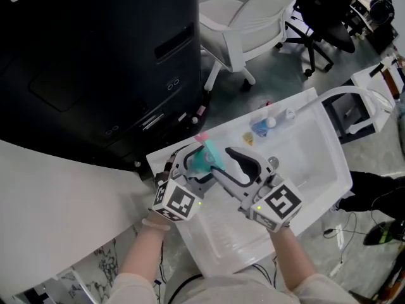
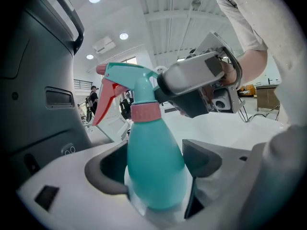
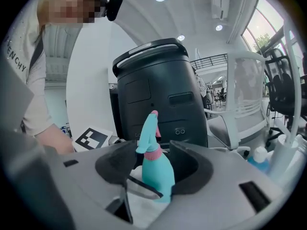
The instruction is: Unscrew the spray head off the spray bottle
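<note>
While left gripper (image 2: 154,174) pinches the upright spray bottle (image 2: 156,152), right gripper (image 3: 153,159), spread, flanks its away-pointing spray head (image 3: 148,134).

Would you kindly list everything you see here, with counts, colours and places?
spray bottle: one, teal with pink collar and trigger, upright in left gripper
tray: one, white, under both grippers
small bottle: one, blue with white cap, tray's far end
cabinet: one, black, beyond tray, left
white chair: at least one, beyond tray
black chair: one, far right
table: one, white, near left
left gripper: one, grey, shut on spray bottle's body
right gripper: one, grey, jaws open either side of spray bottle
</note>
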`<state>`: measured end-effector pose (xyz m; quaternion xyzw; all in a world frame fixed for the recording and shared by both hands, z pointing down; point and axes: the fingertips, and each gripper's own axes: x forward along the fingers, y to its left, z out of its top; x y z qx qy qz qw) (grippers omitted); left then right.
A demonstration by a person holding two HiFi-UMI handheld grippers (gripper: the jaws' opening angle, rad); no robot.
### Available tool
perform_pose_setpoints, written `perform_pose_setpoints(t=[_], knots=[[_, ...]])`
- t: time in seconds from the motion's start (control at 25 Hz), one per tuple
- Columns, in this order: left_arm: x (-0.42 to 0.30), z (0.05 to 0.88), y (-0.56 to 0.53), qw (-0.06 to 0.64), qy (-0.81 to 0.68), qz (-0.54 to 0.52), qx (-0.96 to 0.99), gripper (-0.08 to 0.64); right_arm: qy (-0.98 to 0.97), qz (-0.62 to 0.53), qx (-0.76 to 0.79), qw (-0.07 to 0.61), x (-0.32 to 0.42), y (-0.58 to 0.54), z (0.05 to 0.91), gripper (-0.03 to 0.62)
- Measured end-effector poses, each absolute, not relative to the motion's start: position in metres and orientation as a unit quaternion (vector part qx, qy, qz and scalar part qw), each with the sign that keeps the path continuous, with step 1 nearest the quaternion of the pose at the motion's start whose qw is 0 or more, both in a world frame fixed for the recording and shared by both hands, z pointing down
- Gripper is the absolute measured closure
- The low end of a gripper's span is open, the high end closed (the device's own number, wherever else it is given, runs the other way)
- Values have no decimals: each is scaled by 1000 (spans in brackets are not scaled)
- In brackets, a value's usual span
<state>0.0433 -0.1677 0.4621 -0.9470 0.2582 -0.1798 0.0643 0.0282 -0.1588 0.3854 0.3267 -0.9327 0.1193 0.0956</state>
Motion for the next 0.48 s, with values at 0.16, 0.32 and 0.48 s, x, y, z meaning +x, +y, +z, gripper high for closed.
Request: perform_pose_setpoints(t=[0.16,0.32,0.48], knots=[[44,462,-168,62,259,-177,-947,209,-928,128,338,92,42,-161,388,378],[44,461,-168,60,261,-175,-947,209,-926,137,341,87,50,-163,389,383],[44,462,-168,57,262,-172,-948,209,-925,134,344,86,51,-162,387,400]])
